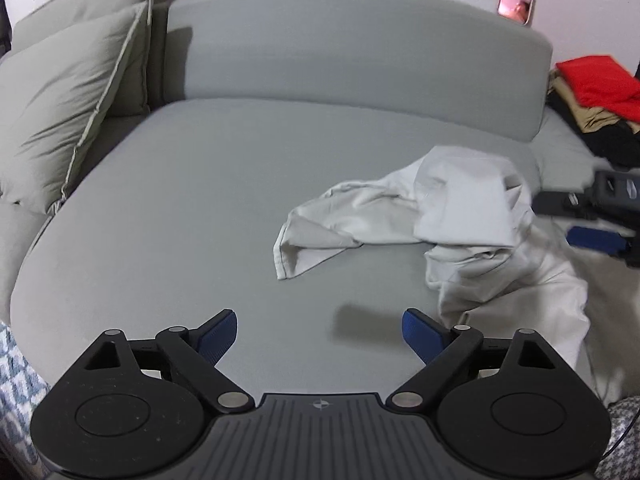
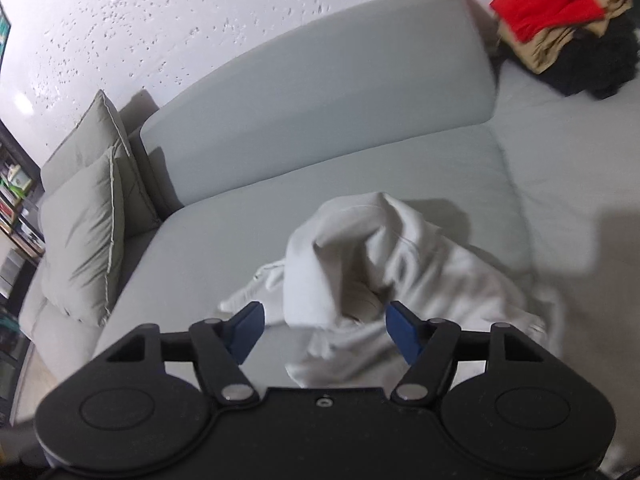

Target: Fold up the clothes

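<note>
A crumpled white garment lies in a heap on the grey sofa seat, right of centre. My left gripper is open and empty over bare seat, with the garment's lower edge just right of its right finger. My right gripper is open and hovers just above the garment, with cloth lying between and beyond its blue pads. The right gripper also shows at the right edge of the left wrist view, blurred.
A pile of red, tan and black clothes sits at the sofa's far right, also in the right wrist view. Grey cushions lean at the left. The grey backrest stands behind. A patterned blue-white cloth is at lower left.
</note>
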